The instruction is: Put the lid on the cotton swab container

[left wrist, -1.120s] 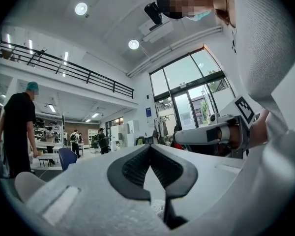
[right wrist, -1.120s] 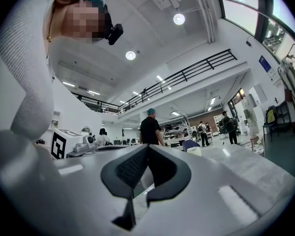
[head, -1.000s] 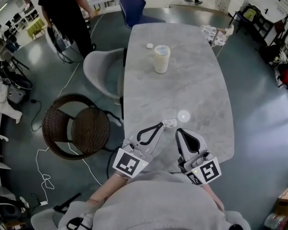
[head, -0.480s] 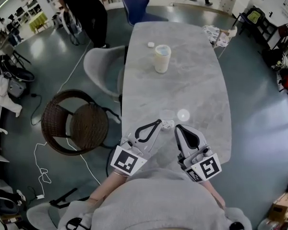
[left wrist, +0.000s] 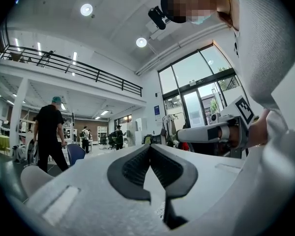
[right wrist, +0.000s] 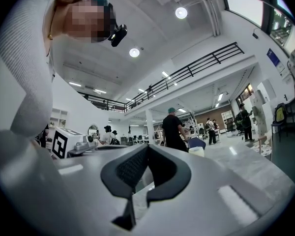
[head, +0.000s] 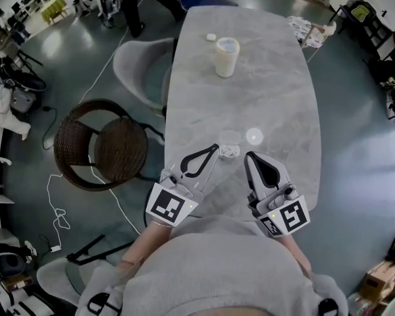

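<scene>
A grey marbled oval surface [head: 276, 97] carries everything. Nearest, the left gripper [head: 215, 149] and right gripper [head: 249, 156] point forward, both jaws closed on nothing. Between their tips sits the small clear cotton swab container [head: 230, 151]. Its round white lid [head: 253, 136] lies just beyond, apart. Farther off stands a cream cylindrical cup [head: 227, 56], and a brown wicker chair [head: 102, 147] stands beside the surface.

The person wears a light grey top [head: 210, 268] with long sleeves [left wrist: 280, 132], which fills the bottom middle of the head view. The left gripper [head: 214, 150] and the right gripper [head: 249, 157] have pale grey bodies. Their jaws are lined with black ribbed pads [left wrist: 132, 168] that outline a dark loop. A white cube [head: 168, 205] printed with black square markers sits at the near end of each gripper. A small black camera [left wrist: 157, 17] shows on the head at the top of both gripper views.
</scene>
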`<action>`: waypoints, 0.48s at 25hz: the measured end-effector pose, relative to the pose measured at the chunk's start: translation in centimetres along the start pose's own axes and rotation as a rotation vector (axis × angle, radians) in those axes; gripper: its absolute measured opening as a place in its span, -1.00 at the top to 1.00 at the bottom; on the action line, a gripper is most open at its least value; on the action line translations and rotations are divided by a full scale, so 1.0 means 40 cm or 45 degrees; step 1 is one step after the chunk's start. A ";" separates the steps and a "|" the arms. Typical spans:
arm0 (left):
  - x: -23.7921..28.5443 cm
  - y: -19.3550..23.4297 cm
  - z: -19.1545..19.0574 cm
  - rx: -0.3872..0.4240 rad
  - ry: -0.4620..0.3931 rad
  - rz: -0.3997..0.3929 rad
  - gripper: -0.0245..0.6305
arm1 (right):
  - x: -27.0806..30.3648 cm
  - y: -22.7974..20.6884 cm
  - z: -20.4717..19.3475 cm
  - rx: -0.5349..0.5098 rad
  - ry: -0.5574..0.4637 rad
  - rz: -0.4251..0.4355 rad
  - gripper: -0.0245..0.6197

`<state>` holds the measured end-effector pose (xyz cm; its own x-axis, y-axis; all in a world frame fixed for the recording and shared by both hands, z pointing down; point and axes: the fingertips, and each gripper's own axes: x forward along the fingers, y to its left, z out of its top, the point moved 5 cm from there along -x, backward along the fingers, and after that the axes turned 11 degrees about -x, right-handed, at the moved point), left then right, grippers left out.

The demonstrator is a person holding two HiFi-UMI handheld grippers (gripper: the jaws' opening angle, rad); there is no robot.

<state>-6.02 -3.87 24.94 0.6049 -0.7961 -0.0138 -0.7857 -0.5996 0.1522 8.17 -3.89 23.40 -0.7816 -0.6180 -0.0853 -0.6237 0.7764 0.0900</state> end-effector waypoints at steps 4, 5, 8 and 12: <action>0.003 0.003 -0.007 0.021 0.003 -0.006 0.93 | -0.005 -0.011 -0.007 -0.003 0.014 -0.011 0.92; 0.002 0.006 -0.012 0.019 0.009 -0.004 0.93 | -0.007 -0.014 -0.012 0.001 0.018 -0.014 0.92; 0.000 0.014 -0.030 0.008 0.036 -0.003 0.93 | -0.010 -0.020 -0.022 0.006 0.032 -0.023 0.92; 0.013 0.018 -0.060 0.033 0.104 -0.022 0.93 | -0.014 -0.034 -0.037 0.015 0.052 -0.034 0.92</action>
<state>-5.95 -4.52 27.41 0.6263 -0.7769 0.0646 -0.7774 -0.6161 0.1270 9.46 -4.79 24.78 -0.7648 -0.6426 -0.0466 -0.6441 0.7611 0.0763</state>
